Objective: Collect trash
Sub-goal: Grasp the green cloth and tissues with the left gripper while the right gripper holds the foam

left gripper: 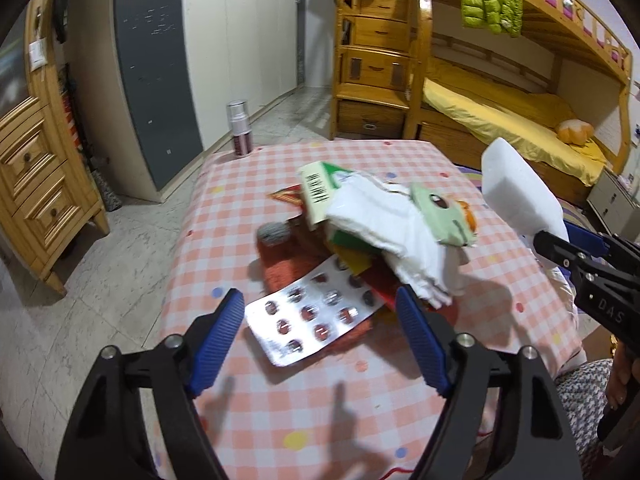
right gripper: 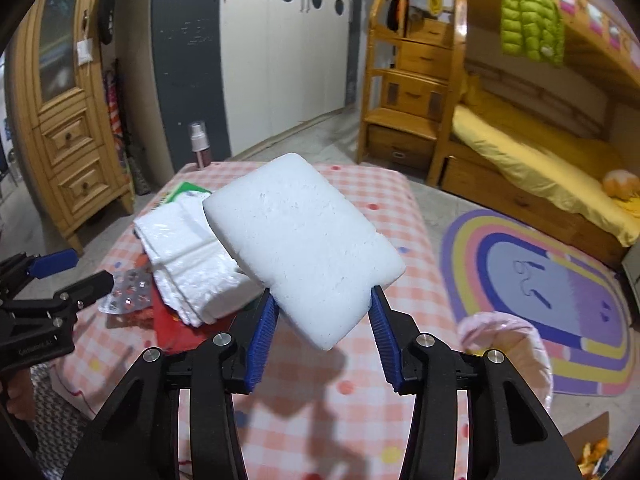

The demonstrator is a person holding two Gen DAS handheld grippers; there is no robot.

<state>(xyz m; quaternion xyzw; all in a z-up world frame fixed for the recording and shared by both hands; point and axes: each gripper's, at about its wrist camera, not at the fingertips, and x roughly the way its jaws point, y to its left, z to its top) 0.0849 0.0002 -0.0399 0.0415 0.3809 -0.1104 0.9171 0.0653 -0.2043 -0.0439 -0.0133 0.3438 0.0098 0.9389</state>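
Bedroom furniture rings a pink-checked counter point(left gripper: 248, 208) heaped with trash. Right claw point(right gripper: 322, 312) grips a white foam block point(right gripper: 300, 240) by its near end, lifted clear above the cloth. Left claw point(left gripper: 320, 320) hangs open, empty, its pads either side of a blister pack point(left gripper: 312, 316) at the heap's near edge. Behind lie white wrapping point(left gripper: 392, 240) and a green-white carton point(left gripper: 320, 192), lettering unreadable. A spray bottle point(left gripper: 239, 128) stands at the far left corner.

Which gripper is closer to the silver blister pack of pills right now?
Left. The left gripper has its open jaws either side of the blister pack. The right gripper is off to the side above the table, clamped on a white foam block.
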